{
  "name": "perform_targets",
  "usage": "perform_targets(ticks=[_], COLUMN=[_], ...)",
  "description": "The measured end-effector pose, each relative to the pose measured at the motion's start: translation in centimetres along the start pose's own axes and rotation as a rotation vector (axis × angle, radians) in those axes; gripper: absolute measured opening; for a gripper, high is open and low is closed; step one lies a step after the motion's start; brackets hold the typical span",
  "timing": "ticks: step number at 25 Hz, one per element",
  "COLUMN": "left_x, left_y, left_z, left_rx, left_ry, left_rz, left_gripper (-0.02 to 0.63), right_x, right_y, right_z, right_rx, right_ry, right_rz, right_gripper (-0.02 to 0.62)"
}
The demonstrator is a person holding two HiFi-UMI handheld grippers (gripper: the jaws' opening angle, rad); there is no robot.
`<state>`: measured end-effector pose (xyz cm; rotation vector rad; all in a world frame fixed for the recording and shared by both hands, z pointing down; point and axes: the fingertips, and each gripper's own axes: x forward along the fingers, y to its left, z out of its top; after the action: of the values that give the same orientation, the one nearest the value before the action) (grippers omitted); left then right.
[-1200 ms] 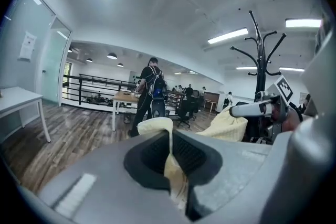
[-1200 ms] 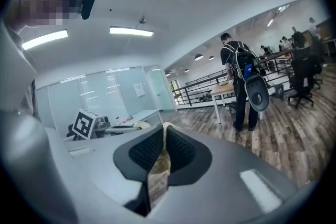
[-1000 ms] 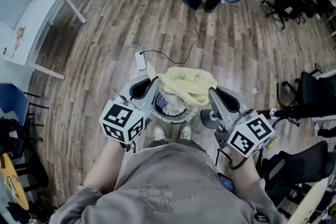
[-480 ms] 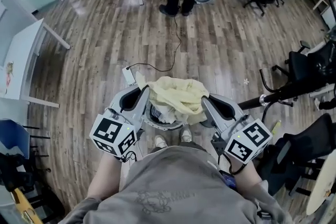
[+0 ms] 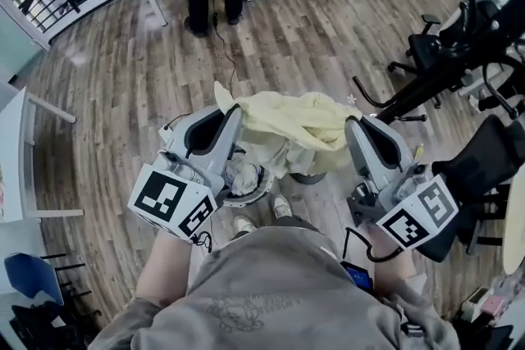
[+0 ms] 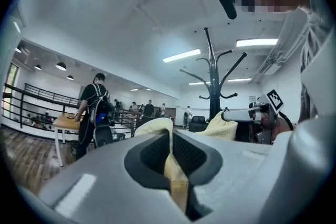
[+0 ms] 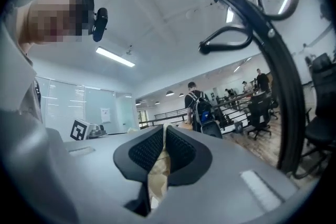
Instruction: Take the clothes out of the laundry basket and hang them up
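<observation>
1. In front of the person (image 5: 271, 291), a yellow garment (image 5: 289, 123) is held spread between the two grippers, with its long axis running left to right.
2. The left gripper (image 5: 232, 117) is closed on the garment's left edge. In the left gripper view, yellow cloth is seen pinched between its jaws.
3. The right gripper (image 5: 354, 129) is likewise clamped tight on the right edge, with cloth nipped between its jaws.
4. The rack (image 5: 426, 86) stands to the right and somewhat farther off, apart from the garment. The right gripper is judged the nearer to it, so a carry to the right is expected, with the cloth raised onto the rack.
5. The basket (image 5: 256, 191) sits on the floor (image 5: 107, 94) below the garment, close to the person and partly hidden by the left gripper. More clothes (image 5: 238, 174) are seen in it, so the task is judged unfinished.
</observation>
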<state>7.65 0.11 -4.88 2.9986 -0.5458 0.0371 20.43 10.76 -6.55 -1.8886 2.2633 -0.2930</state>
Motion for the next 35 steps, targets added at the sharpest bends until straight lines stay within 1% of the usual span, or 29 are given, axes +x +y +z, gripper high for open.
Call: perform_targets(ticks=[4, 7, 11, 15, 18, 21, 24, 28, 30, 31, 35], left_x=[4.7, 7.7, 11.4, 14.0, 14.9, 16.2, 17.4, 17.8, 18.2, 18.5, 19.2], left_y=[-3.7, -7.2, -11.8, -16.0, -18.0, -19.4, -20.8, -22.1, -22.0, -21.7, -19.7], left_z=[2.5, 3.8, 2.8, 1.8, 0.8, -1.5, -4.6, -9.1, -11.1, -12.0, -15.2], left_rx=[0.021, 0.027, 0.027, 0.002, 0.007, 0.024, 0.036, 0.033, 0.045, 0.049, 0.027], left_ry=[-0.049, -0.080, -0.093, -0.074, -0.052, -0.003, 0.082, 0.180, 0.224, 0.244, 0.316], left_rz=[-0.123, -0.220, -0.335, -0.448, -0.510, -0.544, -0.570, -0.605, -0.589, -0.572, -0.504], left_gripper=[0.014, 0.014, 0.014, 0.015, 0.018, 0.022, 0.036, 0.092, 0.108, 0.128, 0.129], right_x=[-3.9, -7.6, -12.4, -16.5, -18.9, -20.8, -22.7, -25.8, -27.4, -28.1, -29.8], right_y=[-3.7, -5.9, -8.6, -11.1, -12.6, -14.9, -17.3, -19.5, -20.7, -21.3, -23.2], right_z=[4.7, 7.1, 7.9, 8.8, 8.1, 5.9, 2.9, -1.2, -2.5, -3.1, -6.2], right_rx=[-0.064, -0.101, -0.136, -0.154, -0.154, -0.142, -0.100, -0.060, -0.028, -0.007, 0.032], right_ry=[-0.124, -0.193, -0.249, -0.272, -0.291, -0.277, -0.236, -0.196, -0.191, -0.187, -0.116], right_rz=[-0.161, -0.274, -0.401, -0.535, -0.622, -0.713, -0.804, -0.936, -0.994, -1.015, -1.077], right_gripper=[0.044, 0.044, 0.044, 0.044, 0.044, 0.044, 0.046, 0.044, 0.044, 0.044, 0.044])
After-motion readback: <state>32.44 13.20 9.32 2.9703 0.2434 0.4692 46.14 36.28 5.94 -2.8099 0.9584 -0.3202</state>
